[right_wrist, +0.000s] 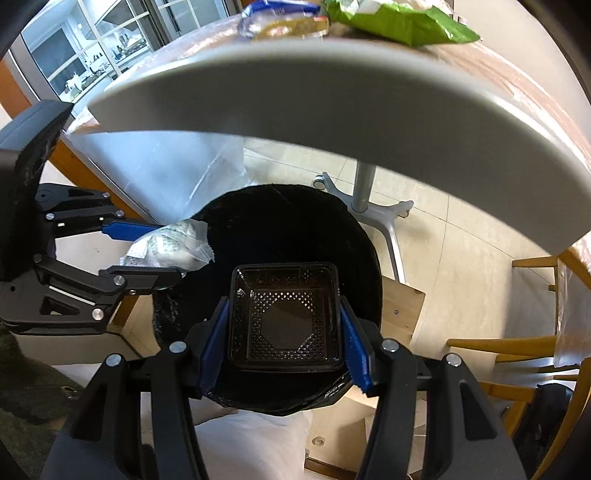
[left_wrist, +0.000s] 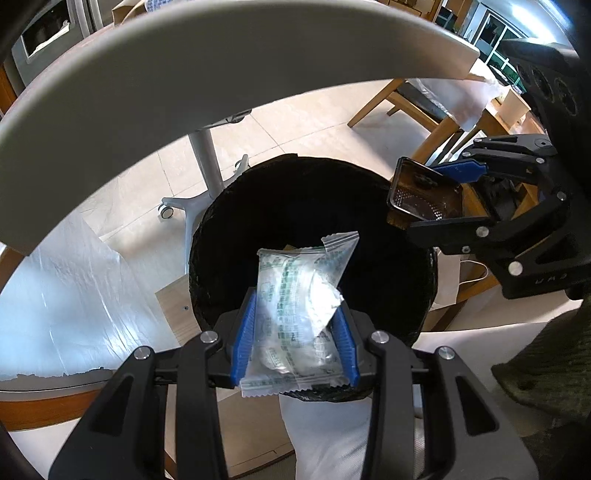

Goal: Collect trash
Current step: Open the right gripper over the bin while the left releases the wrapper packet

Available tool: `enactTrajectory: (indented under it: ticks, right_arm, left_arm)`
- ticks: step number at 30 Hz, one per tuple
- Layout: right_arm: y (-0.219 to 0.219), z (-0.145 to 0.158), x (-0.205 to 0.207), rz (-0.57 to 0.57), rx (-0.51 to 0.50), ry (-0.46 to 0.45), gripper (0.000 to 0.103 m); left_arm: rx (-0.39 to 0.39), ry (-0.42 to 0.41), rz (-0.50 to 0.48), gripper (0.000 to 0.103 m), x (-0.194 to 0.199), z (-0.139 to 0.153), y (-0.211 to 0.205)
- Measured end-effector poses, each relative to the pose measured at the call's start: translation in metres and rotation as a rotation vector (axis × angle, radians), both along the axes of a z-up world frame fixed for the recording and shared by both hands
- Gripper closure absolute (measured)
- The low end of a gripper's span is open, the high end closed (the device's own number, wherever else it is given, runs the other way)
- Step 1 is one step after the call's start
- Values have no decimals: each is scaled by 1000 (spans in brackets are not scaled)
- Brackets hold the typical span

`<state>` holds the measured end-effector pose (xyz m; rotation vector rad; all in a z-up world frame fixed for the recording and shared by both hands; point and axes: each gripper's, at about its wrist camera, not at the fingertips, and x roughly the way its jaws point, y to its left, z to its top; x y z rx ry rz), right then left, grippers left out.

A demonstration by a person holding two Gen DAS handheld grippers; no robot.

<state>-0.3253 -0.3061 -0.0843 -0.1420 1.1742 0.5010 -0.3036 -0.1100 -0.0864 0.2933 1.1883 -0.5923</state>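
Holding trash over the black bin (left_wrist: 310, 206): left gripper (left_wrist: 295, 343) pinching a wrapper (left_wrist: 295, 295), right gripper (right_wrist: 284, 339) pinching a tray (right_wrist: 284, 317). Needing to let go next.

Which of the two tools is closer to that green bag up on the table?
Neither clearly. The green bag lies on the table above; both tools hang low over the black bin, left tool holding a wrapper, right tool a black tray.

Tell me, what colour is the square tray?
Black, with a dotted pattern inside the square tray; the right wrist view shows it best.
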Motion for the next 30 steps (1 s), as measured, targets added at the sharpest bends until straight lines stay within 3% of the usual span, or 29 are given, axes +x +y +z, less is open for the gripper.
enactTrajectory:
  ticks: [23, 24, 26, 30]
  right_arm:
    - [-4, -13, 8, -40, -8, 26, 48]
    - [-5, -12, 8, -41, -4, 27, 43]
    - [-9, -11, 9, -62, 15, 34, 27]
    - [-15, -8, 9, -87, 39, 41, 24]
  left_arm:
    - [27, 0, -6, 62, 7, -16, -6]
    - [25, 1, -7, 61, 6, -16, -6]
    - [37, -16, 1, 39, 6, -14, -5]
    - [25, -30, 7, 34, 5, -8, 0]
